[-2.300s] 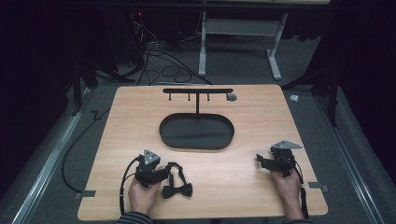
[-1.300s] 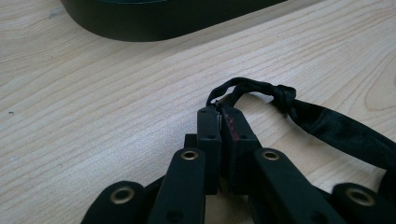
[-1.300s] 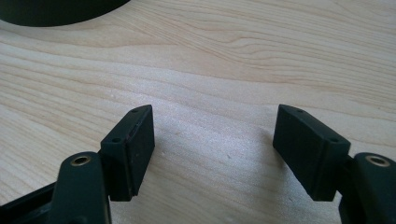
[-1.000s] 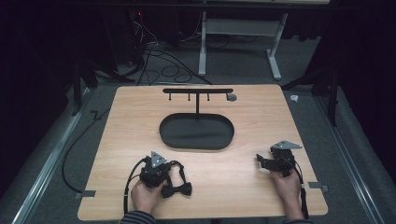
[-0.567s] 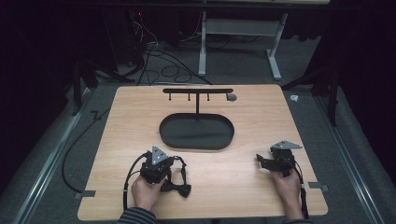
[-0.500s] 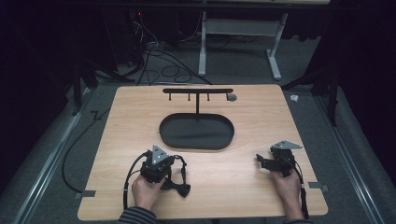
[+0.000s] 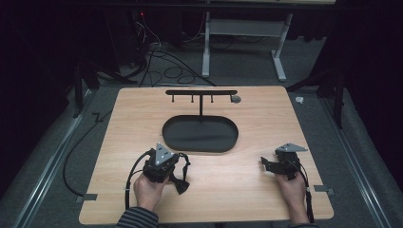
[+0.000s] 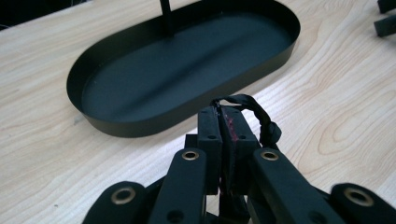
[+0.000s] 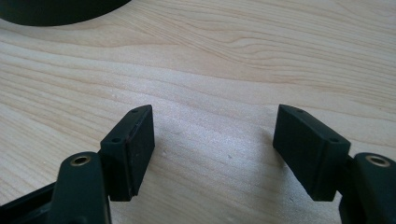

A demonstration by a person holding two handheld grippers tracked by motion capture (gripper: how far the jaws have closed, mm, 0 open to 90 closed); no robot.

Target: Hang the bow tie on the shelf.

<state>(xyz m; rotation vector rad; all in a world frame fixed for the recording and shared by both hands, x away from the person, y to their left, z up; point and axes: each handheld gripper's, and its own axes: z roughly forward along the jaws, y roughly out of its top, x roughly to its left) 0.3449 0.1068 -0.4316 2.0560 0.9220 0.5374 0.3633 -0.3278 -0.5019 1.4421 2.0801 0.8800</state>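
My left gripper (image 7: pixel 172 167) is near the table's front left, shut on the thin black strap (image 8: pixel 254 109) of a black bow tie (image 7: pixel 180 184). The bow hangs just below and to the right of the jaws, close over the wood. In the left gripper view my left gripper (image 8: pixel 223 116) has its pads pressed together on the strap, which loops out to the right. It faces the black oval tray (image 8: pixel 187 60). My right gripper (image 7: pixel 266 164) rests at the front right, jaws wide open. In the right gripper view my right gripper (image 9: pixel 212 140) has only bare wood between its pads.
The black oval tray (image 7: pixel 199 135) lies in the middle of the wooden table (image 7: pixel 266 118). A thin post rises from its far side to a black bar with small hooks (image 7: pixel 201 92). Cables and a white table frame (image 7: pixel 242 28) lie on the floor behind.
My left gripper has risen a little, and the bow tie has come up off the table with it and swung closer under the jaws. The right gripper has not moved.
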